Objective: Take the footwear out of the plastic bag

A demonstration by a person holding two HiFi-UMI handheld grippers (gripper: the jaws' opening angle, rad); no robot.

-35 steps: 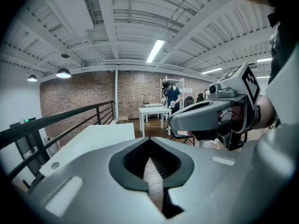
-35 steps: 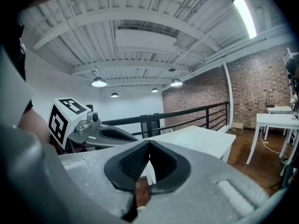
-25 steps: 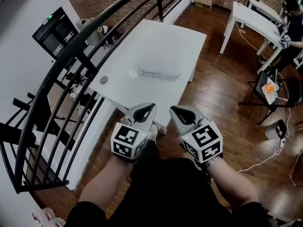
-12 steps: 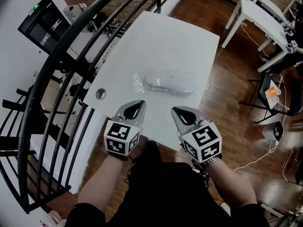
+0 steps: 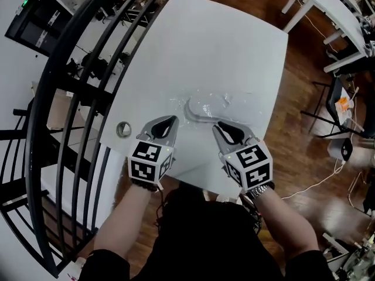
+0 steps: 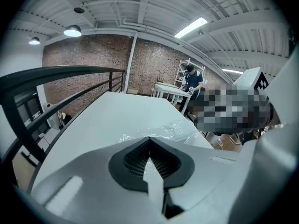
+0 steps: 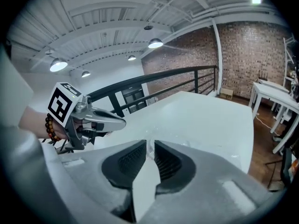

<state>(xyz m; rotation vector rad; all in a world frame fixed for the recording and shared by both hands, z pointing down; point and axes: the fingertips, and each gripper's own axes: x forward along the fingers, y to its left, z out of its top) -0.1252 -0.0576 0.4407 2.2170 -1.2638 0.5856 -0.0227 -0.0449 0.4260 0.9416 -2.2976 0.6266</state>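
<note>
A clear plastic bag (image 5: 215, 105) lies crumpled on the white table (image 5: 222, 45), with pale footwear (image 5: 201, 115) inside it showing a dark curved edge. My left gripper (image 5: 169, 121) hovers just short of the bag's near left end, shut and empty. My right gripper (image 5: 220, 126) is at the bag's near edge; its jaws are opening, with a narrow gap and nothing between the pads. The left gripper view has the shut tips (image 6: 149, 139) with the bag (image 6: 163, 129) just beyond. In the right gripper view the bag (image 7: 180, 142) lies past the parted tips (image 7: 150, 143).
A round cable hole (image 5: 123, 129) sits in the table near its left front corner. A black railing (image 5: 70, 98) runs along the table's left side. More white tables (image 5: 337, 10) and a chair (image 5: 345, 119) stand on the wooden floor at right. A person (image 6: 191, 78) works far behind.
The view has moved in over the table and both grippers have come forward to the bag's near edge. The right jaws have parted slightly; the left stays shut.
</note>
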